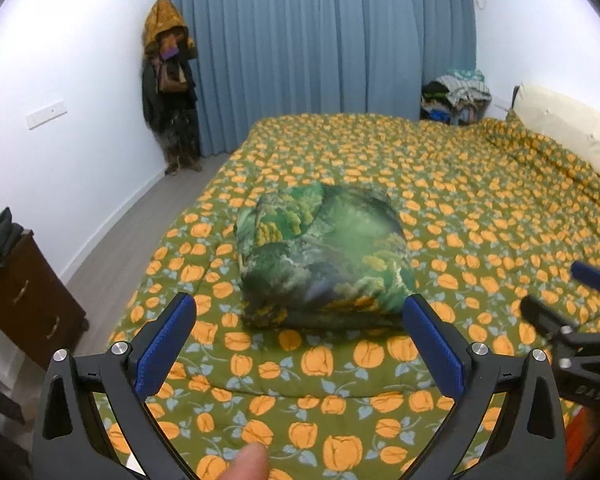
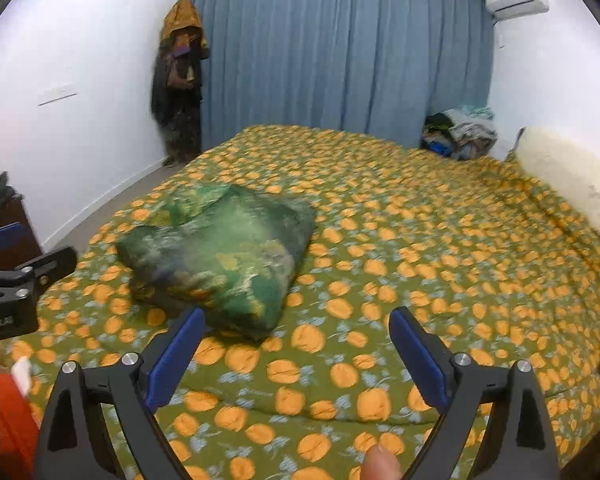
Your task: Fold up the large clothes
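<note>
The green printed garment [image 1: 324, 256] lies as a thick, roughly square bundle on the near part of the bed [image 1: 440, 184], resting on the orange-flowered quilt and well apart from the pillow [image 1: 568, 132] at the far right. By its compact shape the folding looks nearly or wholly finished.

The left gripper [image 1: 300, 312] is spread wide and holds nothing; its blue pads sit just short of the bundle's near edge, one at either corner. The right gripper [image 2: 296, 332] is equally wide and empty, placed near the bundle's near right corner.

The risks, as I judge them:
- The bundle is puffy and its upper layers look loose at the far left corner, so any nudge from a pad could let the top fold slide open.
- A pinch that catches only the top layer would peel it back instead of lifting the whole stack.
- The quilt is soft and wrinkled; a low pad could snag it and drag the bundle along.
- Both views are slightly blurred, so edge positions are uncertain.
</note>
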